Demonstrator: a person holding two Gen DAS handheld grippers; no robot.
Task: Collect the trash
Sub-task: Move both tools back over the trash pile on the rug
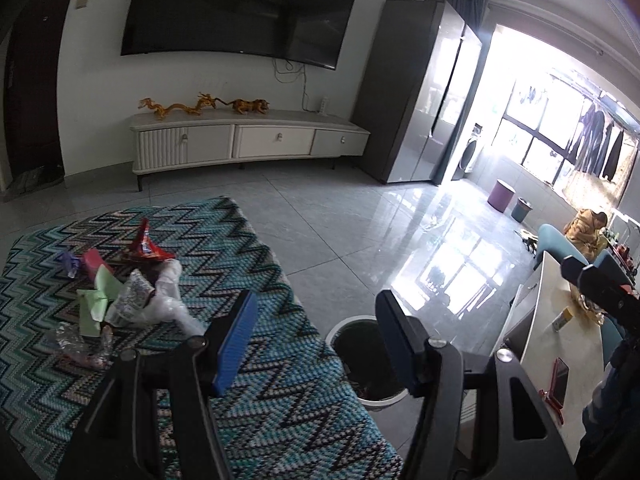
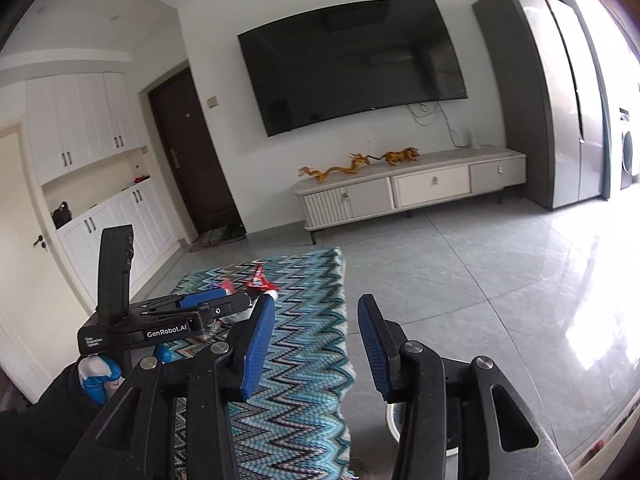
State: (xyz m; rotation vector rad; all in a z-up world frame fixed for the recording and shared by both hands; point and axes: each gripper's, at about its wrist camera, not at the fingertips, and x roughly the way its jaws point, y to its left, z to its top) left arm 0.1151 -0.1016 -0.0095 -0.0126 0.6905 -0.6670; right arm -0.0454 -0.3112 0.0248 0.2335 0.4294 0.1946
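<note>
Our left gripper (image 1: 316, 344) has its fingers spread wide and empty; the right gripper (image 2: 316, 350) likewise gapes with nothing between its fingers. Just beyond the left fingers, low between them, stands the bin (image 1: 362, 354), beside the zigzag rug (image 1: 256, 264). Off past the left finger, a heap of wrappers (image 1: 132, 292) lies on that rug. We judge nearly all collecting remains.
</note>
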